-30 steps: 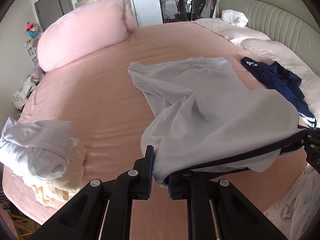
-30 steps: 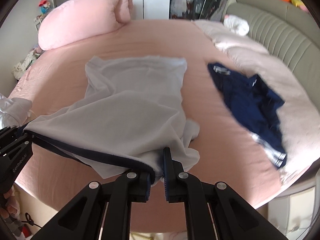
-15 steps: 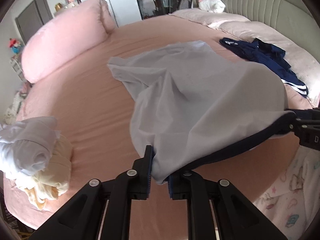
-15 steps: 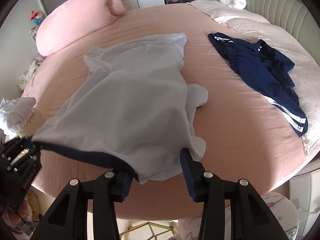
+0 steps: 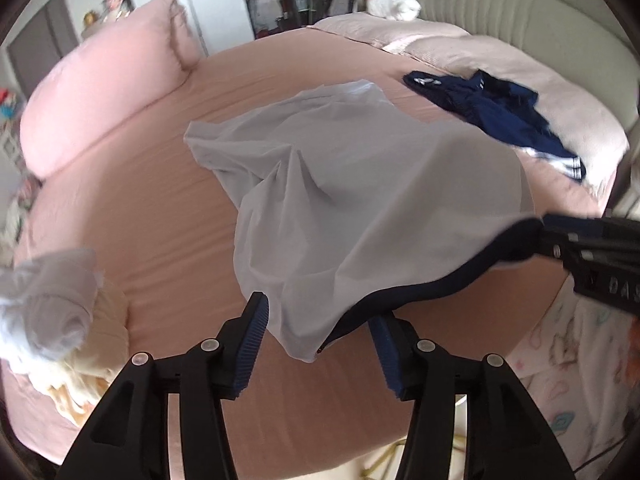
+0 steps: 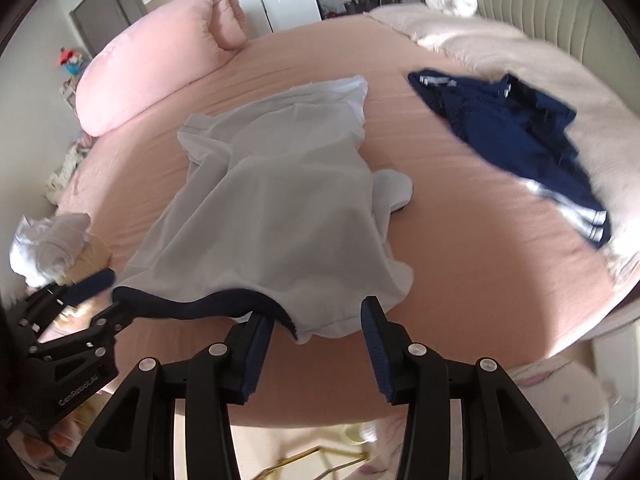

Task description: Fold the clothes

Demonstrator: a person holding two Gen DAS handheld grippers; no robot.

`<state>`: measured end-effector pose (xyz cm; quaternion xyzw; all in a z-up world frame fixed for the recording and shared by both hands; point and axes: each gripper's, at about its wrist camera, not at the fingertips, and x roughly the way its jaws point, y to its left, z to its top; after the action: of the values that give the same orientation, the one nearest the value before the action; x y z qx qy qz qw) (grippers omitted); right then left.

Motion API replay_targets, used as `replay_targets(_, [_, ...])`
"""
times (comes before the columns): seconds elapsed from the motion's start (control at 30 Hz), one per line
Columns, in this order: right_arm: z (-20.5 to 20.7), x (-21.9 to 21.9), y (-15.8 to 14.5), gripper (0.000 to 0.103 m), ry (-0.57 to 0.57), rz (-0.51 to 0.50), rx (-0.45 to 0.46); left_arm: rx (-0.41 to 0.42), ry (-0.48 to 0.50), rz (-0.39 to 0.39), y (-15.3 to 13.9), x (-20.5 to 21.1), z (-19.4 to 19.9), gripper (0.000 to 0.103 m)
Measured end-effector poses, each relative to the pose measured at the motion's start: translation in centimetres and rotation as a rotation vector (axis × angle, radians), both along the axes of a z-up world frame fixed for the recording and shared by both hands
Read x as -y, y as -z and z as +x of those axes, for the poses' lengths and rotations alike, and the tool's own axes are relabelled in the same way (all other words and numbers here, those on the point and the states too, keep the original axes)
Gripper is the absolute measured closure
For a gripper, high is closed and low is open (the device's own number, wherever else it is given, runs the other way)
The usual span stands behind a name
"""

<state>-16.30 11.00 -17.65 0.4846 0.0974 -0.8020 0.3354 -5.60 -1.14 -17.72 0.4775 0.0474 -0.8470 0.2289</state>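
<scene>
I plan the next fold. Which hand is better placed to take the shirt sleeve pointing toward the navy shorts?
Right, probably. The sleeve lies on the right gripper's side of the white shirt, and its fingers stand open. The left gripper, fingers opening, would cross the shirt.

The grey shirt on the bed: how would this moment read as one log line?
step: laying down | grey shirt: draped on pink bed | left tool: opening, hem between jaws | right tool: open, hem between jaws
</scene>
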Motion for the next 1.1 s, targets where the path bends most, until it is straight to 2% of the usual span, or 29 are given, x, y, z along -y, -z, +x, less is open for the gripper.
replay_targets(0.07, [-0.1, 0.2, -0.1, 0.059, 0.003, 0.024, -0.040, 0.007, 0.049, -0.033, -0.1, -0.8, -0.2, 0.055])
replay_targets(0.17, [-0.3, 0.6, -0.4, 0.059, -0.012, 0.012, -0.049, 0.004, 0.125, -0.095, -0.3, -2.0, -0.5, 0.055])
replay_targets(0.43, [-0.4, 0.9, -0.2, 0.059, -0.012, -0.039, 0.003, 0.063, 0.281, -0.384, 1.5, -5.1, -2.7, 0.055])
replay_targets(0.53, [-0.6, 0.4, -0.5, 0.059, -0.002, -0.075, 0.019, 0.034, 0.297, -0.532, 2.2, -5.9, -3.0, 0.055])
replay_targets(0.6, [-0.8, 0.1, -0.7, 0.059, 0.003, -0.097, 0.027, 0.060, 0.326, -0.555, 2.9, -5.9, -3.5, 0.055])
replay_targets(0.67, [-1.1, -0.1, -0.9, 0.059, 0.007, -0.103, 0.029, 0.077, 0.342, -0.530, 3.4, -5.5, -4.0, 0.055])
replay_targets(0.73, [-1.4, -0.3, -0.9, 0.061, 0.005, -0.112, 0.033, 0.088, 0.337, -0.502, 3.7, -4.8, -4.3, 0.068])
replay_targets(0.77, [-1.5, -0.4, -0.9, 0.065, 0.004, -0.117, 0.035, 0.088, 0.332, -0.467, 3.8, -4.3, -4.4, 0.078])
replay_targets(0.8, [-1.6, -0.5, -0.9, 0.072, 0.003, -0.121, 0.038, 0.087, 0.321, -0.421, 3.8, -3.7, -4.5, 0.083])
replay_targets(0.83, [-1.7, -0.6, -0.9, 0.078, 0.002, -0.124, 0.038, 0.085, 0.310, -0.376, 3.8, -3.0, -4.6, 0.086])
replay_targets(0.9, [-1.5, -0.5, -0.9, 0.086, -0.005, -0.121, 0.022, 0.080, 0.287, -0.292, 3.7, -2.1, -4.9, 0.095])
replay_targets(0.97, [-1.4, -0.3, -0.9, 0.093, -0.012, -0.118, 0.003, 0.068, 0.255, -0.204, 3.5, -1.2, -5.2, 0.096])
replay_targets(1.1, [-1.4, -0.3, -0.5, 0.095, -0.003, -0.109, 0.024, 0.048, 0.221, -0.031, 2.6, 0.2, -5.8, 0.099])
